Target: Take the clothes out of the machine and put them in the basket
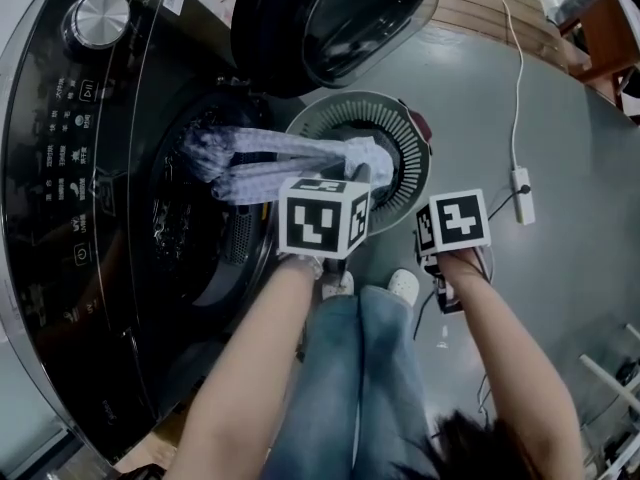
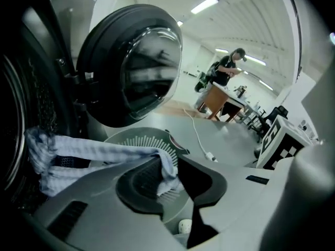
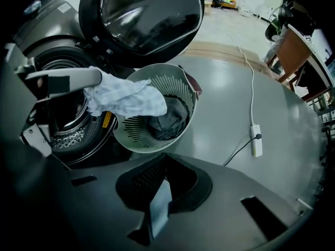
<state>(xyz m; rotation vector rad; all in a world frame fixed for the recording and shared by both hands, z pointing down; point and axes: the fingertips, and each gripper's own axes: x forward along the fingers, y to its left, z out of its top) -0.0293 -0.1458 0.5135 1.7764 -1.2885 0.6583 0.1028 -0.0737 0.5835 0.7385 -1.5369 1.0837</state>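
Obs: light checked garment [image 1: 285, 158] is stretched taut between the drum opening [image 1: 190, 228] and the basket [image 1: 405, 143]. Its trailing end hangs inside the drum at 9 o'clock, and its leading end sits over the basket's slatted bowl. The basket stands on the floor just beside the machine front, at 12 o'clock from the person's shoes, under the swung-open door [image 1: 330, 18]. A dark garment [image 3: 170, 122] already lies in its bottom. Left gripper [image 2: 170, 177] has its jaws pinched on the leading end, with a fold of the cloth bunched between the pads. Right gripper [image 3: 162, 190] has its jaws pressed together on nothing. Step in hand, by my reading, is drawing the piece clear of the drum for the drop. To do it well, carry the pinched end on toward 3 o'clock, past the basket's centre, and lift enough that the tail clears the door seal and does not drag over the rim. Release only once the tail is out, or the weight inside the drum may pull the cloth back onto the floor. Pose: left forearm reaches forward, tool angled down over the basket. Right forearm is alongside at 4 o'clock of the basket, tool pointing steeply at bare floor, near a power strip [image 1: 522, 193].
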